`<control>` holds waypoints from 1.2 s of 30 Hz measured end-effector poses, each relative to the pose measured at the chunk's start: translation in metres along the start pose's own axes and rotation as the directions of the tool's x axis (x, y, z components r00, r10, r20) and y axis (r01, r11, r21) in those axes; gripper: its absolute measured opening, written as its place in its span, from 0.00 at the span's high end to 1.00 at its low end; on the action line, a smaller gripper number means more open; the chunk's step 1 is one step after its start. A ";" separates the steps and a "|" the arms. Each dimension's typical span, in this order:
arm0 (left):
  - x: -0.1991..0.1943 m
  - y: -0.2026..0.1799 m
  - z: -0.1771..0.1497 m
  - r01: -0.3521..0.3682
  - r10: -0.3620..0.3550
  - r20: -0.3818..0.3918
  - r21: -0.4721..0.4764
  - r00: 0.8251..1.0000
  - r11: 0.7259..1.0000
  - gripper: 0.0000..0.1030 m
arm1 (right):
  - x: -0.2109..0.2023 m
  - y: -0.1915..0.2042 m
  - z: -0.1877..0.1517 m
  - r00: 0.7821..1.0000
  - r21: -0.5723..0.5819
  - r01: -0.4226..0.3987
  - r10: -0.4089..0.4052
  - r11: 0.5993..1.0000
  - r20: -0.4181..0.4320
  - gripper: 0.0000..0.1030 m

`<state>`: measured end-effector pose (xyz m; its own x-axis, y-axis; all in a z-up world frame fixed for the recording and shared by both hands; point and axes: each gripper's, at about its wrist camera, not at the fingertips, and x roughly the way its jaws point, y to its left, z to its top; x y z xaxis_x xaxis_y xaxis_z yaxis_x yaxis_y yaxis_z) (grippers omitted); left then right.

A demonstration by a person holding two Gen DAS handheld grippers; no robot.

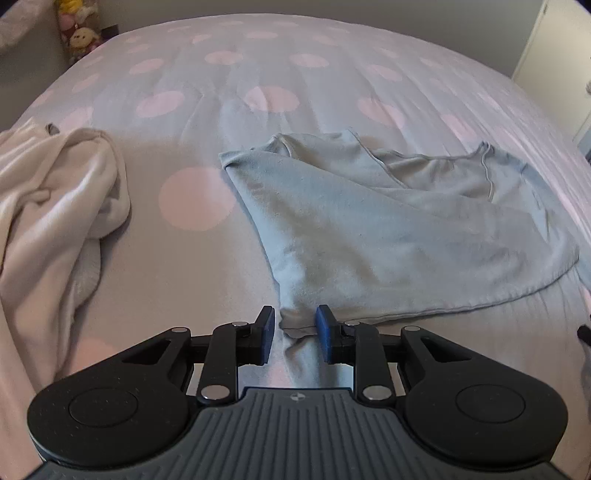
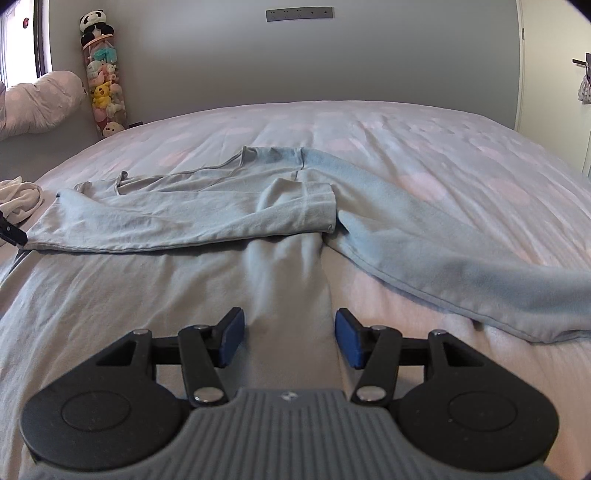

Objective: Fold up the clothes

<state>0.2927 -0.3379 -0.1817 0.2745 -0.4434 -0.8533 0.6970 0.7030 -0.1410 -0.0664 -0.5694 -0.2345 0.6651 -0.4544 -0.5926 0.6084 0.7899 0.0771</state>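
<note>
A light blue garment [image 1: 369, 229] is spread on the dotted bed [image 1: 258, 74]. The left gripper [image 1: 294, 332] is parted around its corner, jaws not pressing. The right gripper [image 2: 290, 338] is held open over a sleeve [image 2: 291, 280].

- A bed [image 2: 424, 158] under a pale lilac cover with large pink dots.
- A tall clear tube of plush toys [image 2: 103, 85] in the far left corner, a panda toy [image 2: 94, 24] on top.
- A grey wall [image 2: 332, 62] behind, with a small switch plate [image 2: 299, 14].
- A rolled lilac pillow [image 2: 40, 99] at the left edge.
- A white door [image 1: 550, 62] at right.
</note>
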 end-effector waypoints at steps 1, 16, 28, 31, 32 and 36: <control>0.002 0.004 -0.003 0.008 -0.008 0.004 -0.044 1.000 0.999 0.89 | 0.000 -0.001 0.000 1.000 0.001 -0.001 0.001 1.000 -0.001 0.44; -0.017 0.006 -0.041 -0.126 0.152 0.100 -0.230 0.983 0.965 0.93 | -0.007 -0.007 -0.003 1.000 0.041 -0.008 0.008 0.999 0.019 0.43; 0.007 0.047 0.048 -0.024 0.054 0.169 -0.177 0.984 0.984 0.82 | 0.015 -0.039 0.100 1.000 0.112 -0.025 0.023 0.993 0.014 0.48; 0.024 0.060 0.059 -0.015 0.042 0.143 -0.182 0.989 0.983 0.82 | 0.047 -0.045 0.117 0.999 0.107 -0.038 0.042 0.994 -0.036 0.57; 0.030 0.063 0.062 -0.013 0.038 0.136 -0.183 0.990 0.983 0.82 | 0.056 -0.047 0.120 0.997 0.112 -0.053 0.059 0.992 -0.052 0.61; 0.050 0.072 0.077 0.002 0.025 0.141 -0.190 0.990 0.982 0.82 | 0.088 -0.048 0.122 0.989 0.133 -0.090 0.104 0.987 -0.102 0.67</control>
<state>0.4079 -0.3526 -0.1956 0.3824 -0.4995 -0.7773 0.5589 0.7950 -0.2359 0.0153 -0.6971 -0.1927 0.6771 -0.3254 -0.6600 0.5984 0.7655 0.2364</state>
